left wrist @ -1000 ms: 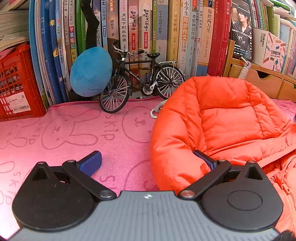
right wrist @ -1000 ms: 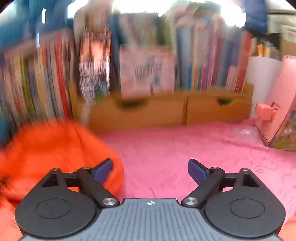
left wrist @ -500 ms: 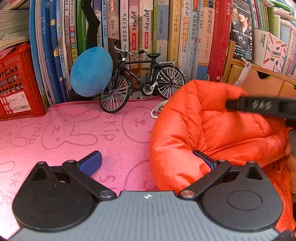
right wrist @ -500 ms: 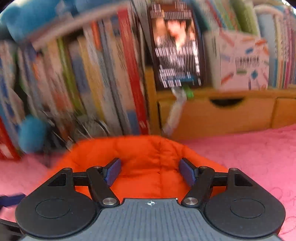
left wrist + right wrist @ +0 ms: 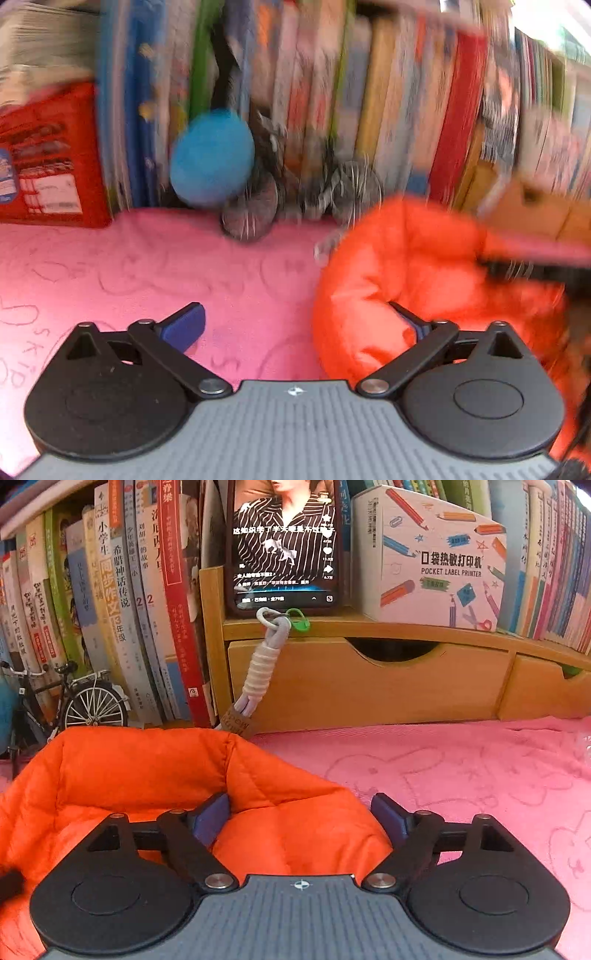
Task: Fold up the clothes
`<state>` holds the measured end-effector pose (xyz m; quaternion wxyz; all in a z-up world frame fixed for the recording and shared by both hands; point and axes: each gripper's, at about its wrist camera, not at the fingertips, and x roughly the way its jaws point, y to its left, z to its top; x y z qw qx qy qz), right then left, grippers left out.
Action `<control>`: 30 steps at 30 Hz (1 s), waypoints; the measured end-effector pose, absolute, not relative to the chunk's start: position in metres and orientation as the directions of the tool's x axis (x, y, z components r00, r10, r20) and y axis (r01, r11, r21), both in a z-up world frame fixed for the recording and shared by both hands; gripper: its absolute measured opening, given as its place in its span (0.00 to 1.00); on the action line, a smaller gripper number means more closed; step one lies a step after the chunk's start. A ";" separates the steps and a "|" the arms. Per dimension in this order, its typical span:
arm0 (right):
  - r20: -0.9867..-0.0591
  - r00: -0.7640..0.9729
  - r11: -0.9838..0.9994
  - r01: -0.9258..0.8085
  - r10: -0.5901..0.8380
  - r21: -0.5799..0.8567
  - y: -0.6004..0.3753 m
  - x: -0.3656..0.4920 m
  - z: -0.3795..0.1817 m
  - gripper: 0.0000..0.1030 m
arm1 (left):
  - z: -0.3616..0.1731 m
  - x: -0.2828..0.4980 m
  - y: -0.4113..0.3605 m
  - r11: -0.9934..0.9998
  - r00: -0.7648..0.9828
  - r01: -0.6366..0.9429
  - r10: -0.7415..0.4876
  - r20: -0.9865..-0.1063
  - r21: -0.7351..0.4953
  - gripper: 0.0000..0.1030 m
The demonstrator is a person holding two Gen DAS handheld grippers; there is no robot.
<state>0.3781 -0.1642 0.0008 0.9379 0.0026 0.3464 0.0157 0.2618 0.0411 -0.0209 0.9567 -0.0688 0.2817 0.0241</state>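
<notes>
Jacket (image 5: 155,775) fold between opening right tongs (image 5: 299,816); pads clear.

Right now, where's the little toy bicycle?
In the right wrist view the toy bicycle stands at the far left against the row of books, just behind the orange jacket on the pink cloth.

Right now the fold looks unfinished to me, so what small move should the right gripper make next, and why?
Probably ease the right gripper forward and close on the puffy orange quilted jacket. Its jaws are opening, the padded fold bulges between them ungripped, and the open left gripper holds nothing.
</notes>
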 end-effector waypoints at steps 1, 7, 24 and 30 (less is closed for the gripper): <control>-0.650 0.759 0.999 -0.028 0.032 0.016 -0.164 0.378 0.001 0.82 | -0.012 0.260 0.037 0.993 0.859 -0.064 0.004 -0.512 -0.101 0.96; -0.651 0.759 0.999 -0.029 0.033 0.017 -0.166 0.377 0.003 0.82 | 0.026 0.301 0.000 0.994 0.875 0.011 0.045 -0.482 0.112 0.98; -0.659 0.751 0.999 -0.039 0.044 0.022 -0.167 0.378 0.004 0.92 | -0.034 0.353 0.030 0.997 0.725 -0.077 0.074 -0.685 0.025 1.00; -0.626 0.777 0.997 -0.020 0.061 0.073 -0.177 0.363 0.018 0.92 | 0.026 0.314 0.034 0.993 0.756 -0.102 0.112 -0.645 0.053 0.95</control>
